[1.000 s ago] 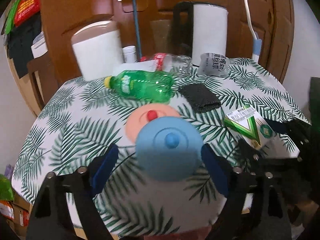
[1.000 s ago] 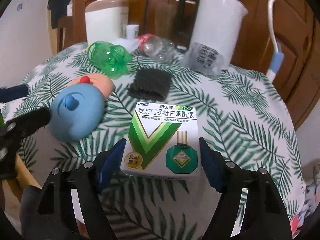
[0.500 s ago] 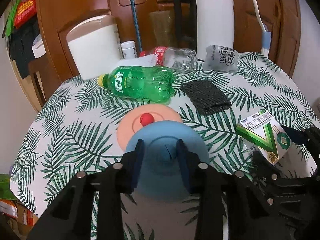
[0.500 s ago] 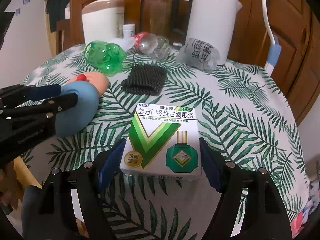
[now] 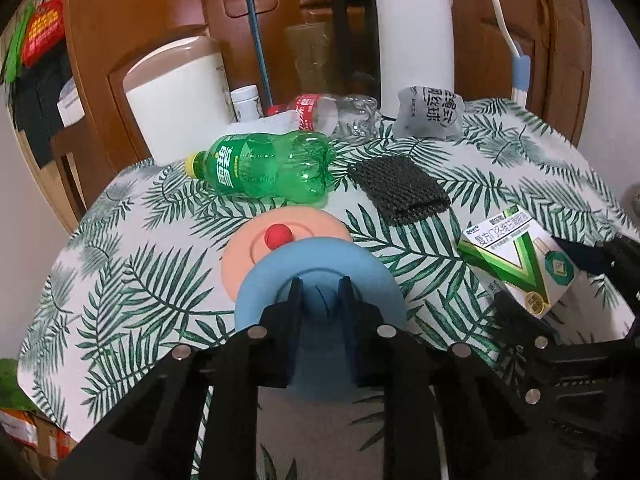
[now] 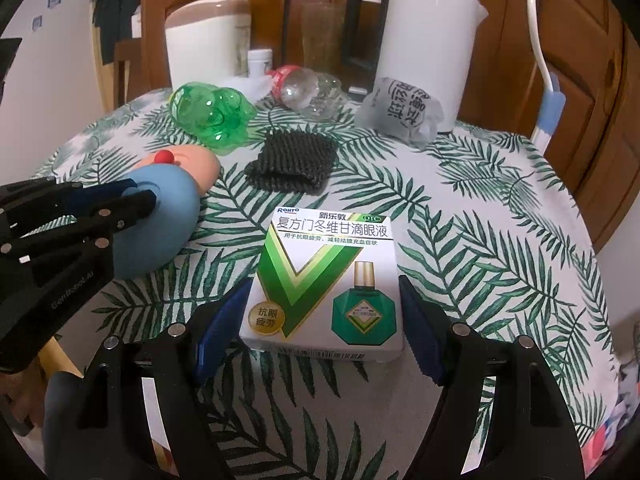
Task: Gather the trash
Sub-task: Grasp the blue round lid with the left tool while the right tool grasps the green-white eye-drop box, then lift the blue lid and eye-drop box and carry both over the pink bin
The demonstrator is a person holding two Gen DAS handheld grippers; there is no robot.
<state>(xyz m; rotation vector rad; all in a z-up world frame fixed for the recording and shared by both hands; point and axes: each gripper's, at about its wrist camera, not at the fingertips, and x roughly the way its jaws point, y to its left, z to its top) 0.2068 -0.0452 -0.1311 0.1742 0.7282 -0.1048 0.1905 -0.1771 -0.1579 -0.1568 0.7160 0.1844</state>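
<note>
My left gripper [image 5: 320, 292] is shut on the knob of a blue round lid [image 5: 260, 292] that overlaps a peach lid with a red knob [image 5: 280, 224]. The blue lid also shows in the right wrist view [image 6: 160, 236], with the left gripper [image 6: 116, 208] on it. My right gripper [image 6: 324, 312] is open, its fingers on either side of a white and green eye-drop box [image 6: 324, 280], apart from it. The box also shows in the left wrist view [image 5: 516, 260]. A green bottle [image 5: 264, 168], a clear bottle [image 5: 336, 112] and a crumpled grey wrapper [image 5: 432, 112] lie farther back.
A black mesh sleeve [image 5: 400, 190] lies mid-table on the leaf-print cloth [image 6: 480, 240]. A white kettle [image 5: 412, 40], a white canister with a brown lid [image 5: 176, 92] and a small white bottle [image 5: 246, 102] stand at the back against brown wooden doors.
My left gripper has closed from wide open onto the blue lid's knob. The right gripper stays open around the box.
</note>
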